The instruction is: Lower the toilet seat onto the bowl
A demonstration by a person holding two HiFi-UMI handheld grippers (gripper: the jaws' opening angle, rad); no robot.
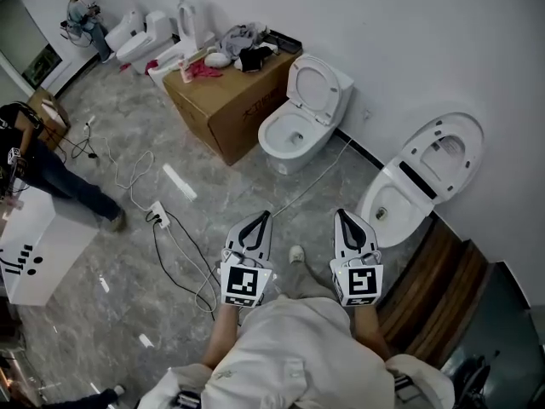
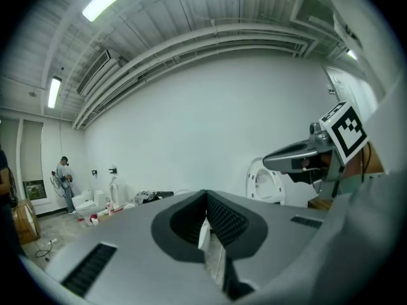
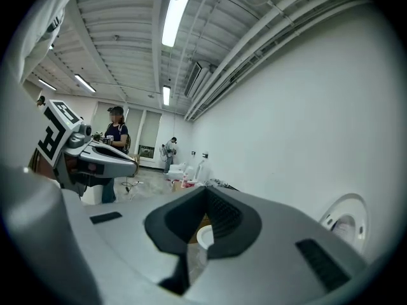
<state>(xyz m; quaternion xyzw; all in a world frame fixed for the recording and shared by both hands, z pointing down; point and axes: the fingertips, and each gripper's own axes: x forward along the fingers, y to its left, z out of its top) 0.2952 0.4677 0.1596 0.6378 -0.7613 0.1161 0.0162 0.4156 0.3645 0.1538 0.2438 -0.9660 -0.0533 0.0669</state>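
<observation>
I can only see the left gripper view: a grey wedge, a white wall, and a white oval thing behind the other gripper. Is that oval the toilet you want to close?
Observer: Yes. The head view shows the bowl under it. That nearer toilet stands against the wall just past the right gripper, with its seat tipped up.
Operator: Is it the only toilet close by?
Observer: No. A second toilet stands further left, beside a cardboard box, and it is open too.
Operator: Is that other gripper holding anything?
Observer: No. The right gripper view shows its jaws together with nothing gripped.
</observation>
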